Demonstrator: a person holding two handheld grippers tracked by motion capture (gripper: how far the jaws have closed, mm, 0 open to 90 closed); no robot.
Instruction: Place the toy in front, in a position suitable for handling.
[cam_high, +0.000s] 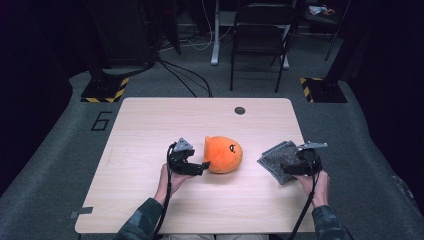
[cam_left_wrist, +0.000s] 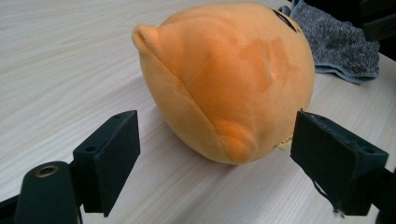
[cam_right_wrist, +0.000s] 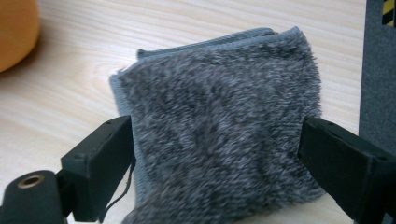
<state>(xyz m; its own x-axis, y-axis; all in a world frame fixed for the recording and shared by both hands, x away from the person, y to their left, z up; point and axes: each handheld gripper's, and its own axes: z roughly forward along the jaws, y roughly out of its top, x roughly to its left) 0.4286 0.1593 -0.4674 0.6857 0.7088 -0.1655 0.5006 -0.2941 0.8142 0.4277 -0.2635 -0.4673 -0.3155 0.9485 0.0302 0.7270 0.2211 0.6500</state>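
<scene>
The plush (cam_high: 223, 154) is a round orange toy with a small dark face mark on top, a seam running down its side, a nub at each end and a tag peeking out underneath; it lies near the middle of the table (cam_high: 150, 125). The left gripper (cam_left_wrist: 215, 154) points at it, jaws wide apart, the toy just ahead of the pads and untouched. To the right lies a folded grey fuzzy cloth (cam_right_wrist: 219, 126) near the table's edge. The right gripper's (cam_right_wrist: 217, 163) jaws stand apart on either side of it, not pressing.
</scene>
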